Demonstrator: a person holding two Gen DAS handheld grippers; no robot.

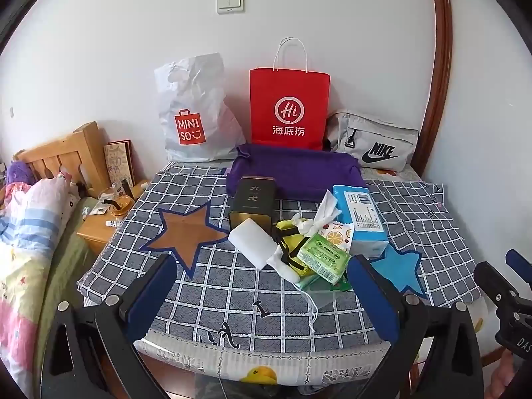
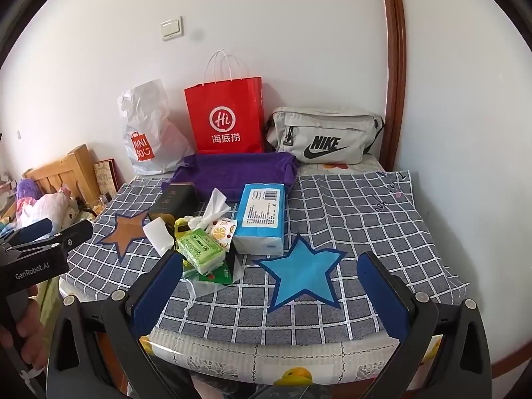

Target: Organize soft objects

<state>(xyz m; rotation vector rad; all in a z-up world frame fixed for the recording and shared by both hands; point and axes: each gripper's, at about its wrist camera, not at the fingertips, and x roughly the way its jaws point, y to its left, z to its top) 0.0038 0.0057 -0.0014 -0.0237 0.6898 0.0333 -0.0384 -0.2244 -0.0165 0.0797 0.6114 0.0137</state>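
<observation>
A pile sits mid-table on the checked cloth: a white sponge block, a green tissue pack, a blue tissue pack, a yellow-black item, a crumpled white tissue and a dark tin. A purple cloth tray lies behind. My left gripper is open and empty, just in front of the pile. My right gripper is open and empty over a blue star patch, right of the pile, where the green pack and the blue pack show.
A white Miniso bag, a red paper bag and a grey Nike bag stand along the wall. A brown star patch lies at left. A bed and a wooden nightstand are left of the table.
</observation>
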